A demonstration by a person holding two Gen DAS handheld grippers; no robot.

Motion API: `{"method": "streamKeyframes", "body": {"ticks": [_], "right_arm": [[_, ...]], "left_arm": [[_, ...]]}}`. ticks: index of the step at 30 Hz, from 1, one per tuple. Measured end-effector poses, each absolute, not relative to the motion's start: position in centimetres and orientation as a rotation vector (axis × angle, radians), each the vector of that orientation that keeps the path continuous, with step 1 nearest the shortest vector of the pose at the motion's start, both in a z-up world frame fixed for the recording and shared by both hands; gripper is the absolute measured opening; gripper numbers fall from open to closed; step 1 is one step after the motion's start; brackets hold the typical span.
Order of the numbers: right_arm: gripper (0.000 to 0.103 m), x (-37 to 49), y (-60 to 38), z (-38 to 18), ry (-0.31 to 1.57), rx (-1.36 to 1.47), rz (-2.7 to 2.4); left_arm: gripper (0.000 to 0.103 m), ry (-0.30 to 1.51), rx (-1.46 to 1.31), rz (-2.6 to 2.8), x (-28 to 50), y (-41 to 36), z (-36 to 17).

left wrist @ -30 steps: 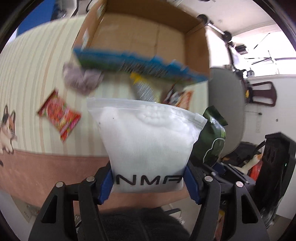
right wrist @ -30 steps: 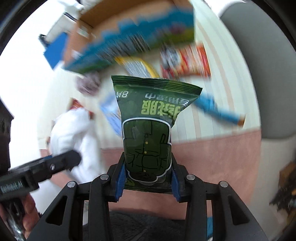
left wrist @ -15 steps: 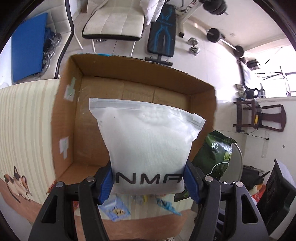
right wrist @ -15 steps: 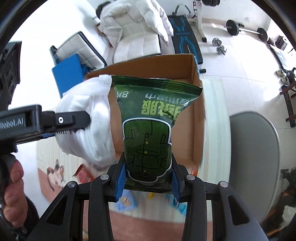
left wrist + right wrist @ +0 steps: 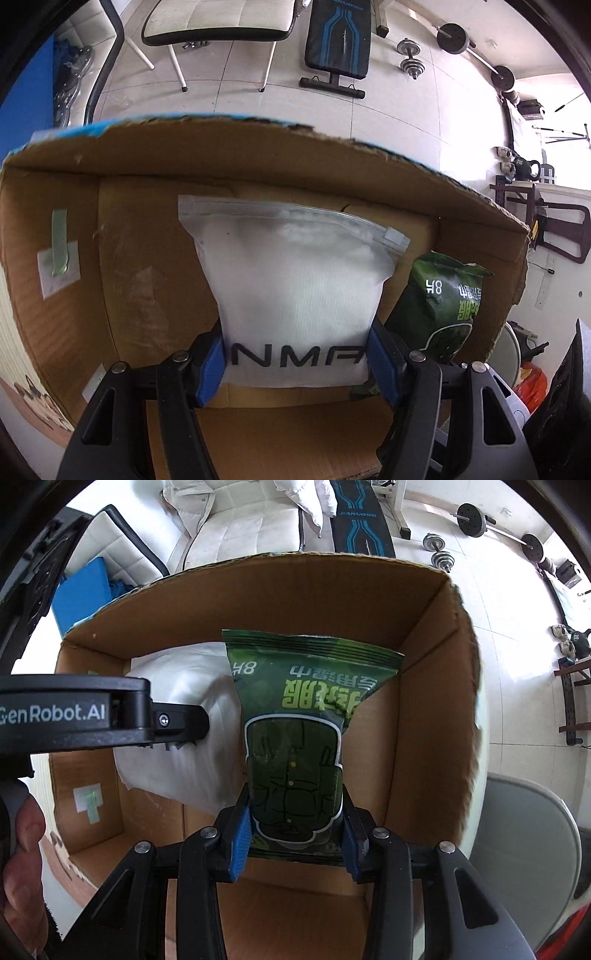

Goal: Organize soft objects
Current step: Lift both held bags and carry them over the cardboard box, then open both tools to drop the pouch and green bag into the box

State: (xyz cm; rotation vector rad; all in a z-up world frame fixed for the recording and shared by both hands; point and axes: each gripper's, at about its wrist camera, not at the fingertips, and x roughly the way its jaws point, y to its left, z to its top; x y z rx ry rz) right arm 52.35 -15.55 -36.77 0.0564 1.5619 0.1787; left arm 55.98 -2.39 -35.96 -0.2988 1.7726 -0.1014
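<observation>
My left gripper [image 5: 295,363] is shut on a white zip-top pouch [image 5: 295,280] printed "NMA", held inside the open cardboard box [image 5: 258,162]. My right gripper [image 5: 293,843] is shut on a green snack packet [image 5: 295,738], held inside the same box [image 5: 424,709], to the right of the pouch. The green packet [image 5: 443,306] shows at the right in the left wrist view. The white pouch [image 5: 184,731] and the left gripper's body [image 5: 92,712] show at the left in the right wrist view.
The box stands on a striped tablecloth [image 5: 11,325]. Beyond it are a white chair [image 5: 218,22], a weight bench [image 5: 338,37] and dumbbells [image 5: 410,57] on a tiled floor. A grey chair back [image 5: 528,849] is at the right.
Both grippers have moved forward and down into the box with their loads; the box walls now fill both views, and the items on the tablecloth have dropped out of sight.
</observation>
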Motion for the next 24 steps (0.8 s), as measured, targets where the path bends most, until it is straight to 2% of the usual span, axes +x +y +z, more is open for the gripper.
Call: {"method": "streamKeyframes", "body": {"ticks": [6,7,8,9,12,13,16,19,24], "right_arm": [[0.044,53.0,-14.3,-37.5,1.563,0.023,0.159],[0.046,53.0,-14.4,-37.4,1.561,0.020,0.152],[0.055,52.8,-14.4,-37.3,1.562,0.021,0.149],[0.062,52.6,-14.5,-37.1,1.562,0.040,0.146],[0.070,52.1,-14.6,-36.4,1.560,0.060,0.147],[0.077,51.9,-14.6,-36.2,1.559,0.056,0.138],[0.080,50.6,-15.0,-35.3,1.558,0.047,0.116],[0.100,49.2,-15.2,-34.0,1.556,0.048,0.101],[0.103,46.3,-15.4,-31.5,1.502,0.039,0.076]], "left_arm": [[0.073,1.766,-0.230,-0.120,56.4,-3.2,-35.9],[0.080,1.756,-0.218,-0.122,56.5,-3.3,-35.8],[0.091,1.744,-0.202,-0.123,56.5,-3.3,-35.4],[0.094,1.733,-0.190,-0.126,56.6,-3.4,-35.1],[0.096,1.695,-0.161,-0.118,56.8,-3.3,-34.1],[0.098,1.683,-0.159,-0.108,56.9,-3.2,-34.1],[0.100,1.624,-0.151,-0.068,56.3,-2.6,-33.1],[0.100,1.554,-0.105,-0.028,54.9,-2.1,-31.9],[0.100,1.466,-0.017,0.014,51.1,-1.6,-29.8]]}}
